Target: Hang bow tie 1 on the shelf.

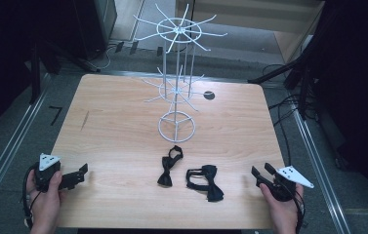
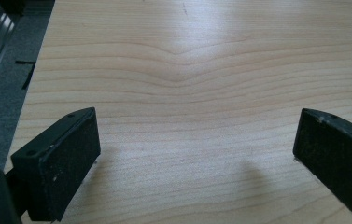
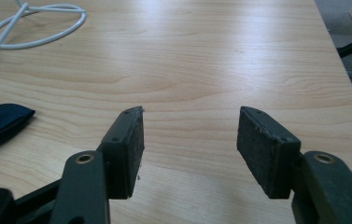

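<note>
Black jaws are standing spread and empty on both tools: we are resting the left gripper [image 1: 76,174] and right gripper [image 1: 261,174] at the near corners of the wooden table [image 1: 113,141], apparently staged. Between them, two bow ties [image 1: 169,165] [image 1: 206,181] are lying flat. Beyond, the white wire rack [image 1: 176,83] is standing bare, likely awaiting them.

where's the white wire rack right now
In the high view, the white wire rack stands upright at the table's centre towards the far edge, its ring base just behind the two black bow ties.
</note>
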Motion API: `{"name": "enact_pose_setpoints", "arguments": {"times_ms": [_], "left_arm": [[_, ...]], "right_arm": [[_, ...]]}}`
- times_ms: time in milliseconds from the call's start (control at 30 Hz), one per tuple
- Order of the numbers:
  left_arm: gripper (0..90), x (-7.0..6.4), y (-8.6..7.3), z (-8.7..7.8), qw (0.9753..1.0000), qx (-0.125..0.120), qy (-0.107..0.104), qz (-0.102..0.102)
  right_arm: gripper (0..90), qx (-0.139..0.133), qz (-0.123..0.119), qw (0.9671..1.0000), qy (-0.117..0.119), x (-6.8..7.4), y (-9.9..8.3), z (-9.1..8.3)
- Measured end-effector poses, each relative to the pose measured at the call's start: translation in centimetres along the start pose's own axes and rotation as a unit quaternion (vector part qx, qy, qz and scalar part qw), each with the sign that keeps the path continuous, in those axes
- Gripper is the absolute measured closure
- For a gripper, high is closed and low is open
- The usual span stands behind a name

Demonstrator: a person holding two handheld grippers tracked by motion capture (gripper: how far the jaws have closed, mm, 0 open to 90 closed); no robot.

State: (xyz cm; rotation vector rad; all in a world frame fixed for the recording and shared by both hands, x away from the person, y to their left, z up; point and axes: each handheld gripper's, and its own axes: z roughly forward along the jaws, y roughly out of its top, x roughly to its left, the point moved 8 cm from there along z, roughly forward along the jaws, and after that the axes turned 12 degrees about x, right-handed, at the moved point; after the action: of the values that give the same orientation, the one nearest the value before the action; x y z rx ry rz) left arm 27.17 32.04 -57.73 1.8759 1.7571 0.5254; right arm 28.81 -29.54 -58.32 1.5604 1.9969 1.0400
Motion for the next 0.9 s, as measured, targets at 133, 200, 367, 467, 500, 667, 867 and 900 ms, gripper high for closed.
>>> {"name": "enact_pose_setpoints", "arguments": {"times_ms": [133, 200, 367, 467, 500, 667, 867, 900], "left_arm": [[1.0, 0.0, 0.0, 0.0, 1.0, -0.002, -0.001, 0.001], [1.0, 0.0, 0.0, 0.0, 1.0, -0.003, 0.0, 0.001], [1.0, -0.1, 0.0, 0.0, 1.0, -0.001, -0.001, 0.001], [1.0, -0.1, 0.0, 0.0, 1.0, -0.001, -0.003, 0.001], [1.0, -0.1, 0.0, 0.0, 1.0, 0.0, -0.002, 0.001], [1.0, -0.1, 0.0, 0.0, 1.0, -0.001, -0.002, 0.001], [1.0, -0.1, 0.0, 0.0, 1.0, -0.002, -0.002, 0.002], [1.0, -0.1, 0.0, 0.0, 1.0, -0.002, -0.002, 0.002]], "right_arm": [[45.2, 0.009, -0.011, 0.9999, 0.006, 0.7, 0.1, 0.0], [46.3, 0.013, -0.015, 0.9997, 0.01, 1.1, 0.2, 0.0], [48.7, 0.027, -0.032, 0.999, 0.017, 2.1, 0.3, 0.0], [49.3, 0.038, -0.047, 0.9979, 0.021, 3.0, 0.3, 0.1], [50.2, 0.044, -0.057, 0.997, 0.027, 3.7, 0.3, 0.3], [53.4, 0.062, -0.07, 0.9946, 0.047, 5.4, 0.2, 0.4], [54.9, 0.074, -0.078, 0.9917, 0.069, 7.4, 0.2, 0.6], [54.9, 0.076, -0.08, 0.9912, 0.072, 7.7, 0.2, 0.6]]}}
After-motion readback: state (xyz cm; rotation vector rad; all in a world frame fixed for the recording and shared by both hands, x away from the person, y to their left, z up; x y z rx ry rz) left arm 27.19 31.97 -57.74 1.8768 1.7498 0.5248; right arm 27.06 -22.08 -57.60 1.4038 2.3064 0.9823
